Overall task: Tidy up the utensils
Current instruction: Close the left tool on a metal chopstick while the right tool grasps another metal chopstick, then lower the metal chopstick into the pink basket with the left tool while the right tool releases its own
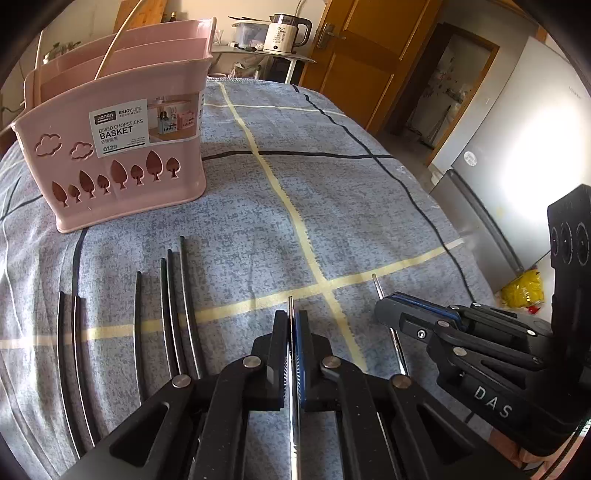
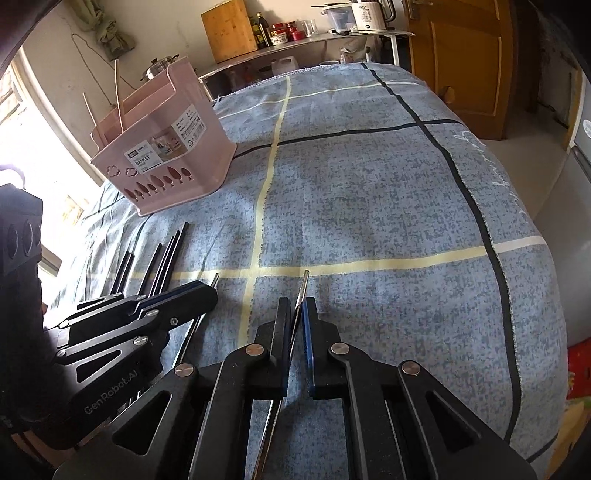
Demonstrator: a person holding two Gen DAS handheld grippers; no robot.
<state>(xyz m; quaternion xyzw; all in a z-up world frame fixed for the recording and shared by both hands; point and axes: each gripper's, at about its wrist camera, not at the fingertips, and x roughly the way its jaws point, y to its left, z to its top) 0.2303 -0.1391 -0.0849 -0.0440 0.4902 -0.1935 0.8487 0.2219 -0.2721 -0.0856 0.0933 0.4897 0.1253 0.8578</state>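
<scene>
A pink divided chopstick basket (image 1: 122,147) stands at the far left of the table; it also shows in the right wrist view (image 2: 166,158), with pale sticks standing in it. Several black chopsticks (image 1: 173,314) lie side by side in front of it, also visible in the right wrist view (image 2: 162,258). My left gripper (image 1: 291,317) is shut on a metal-tipped chopstick (image 1: 290,306). My right gripper (image 2: 295,304) is shut on another chopstick (image 2: 303,284). The two grippers are side by side, the right gripper (image 1: 391,302) just right of the left gripper (image 2: 207,288).
A blue-grey checked cloth (image 1: 332,184) covers the table. Behind it are a shelf with a white kettle (image 1: 284,33) and a wooden door (image 1: 369,48). A fridge (image 1: 517,129) stands to the right, past the table's edge.
</scene>
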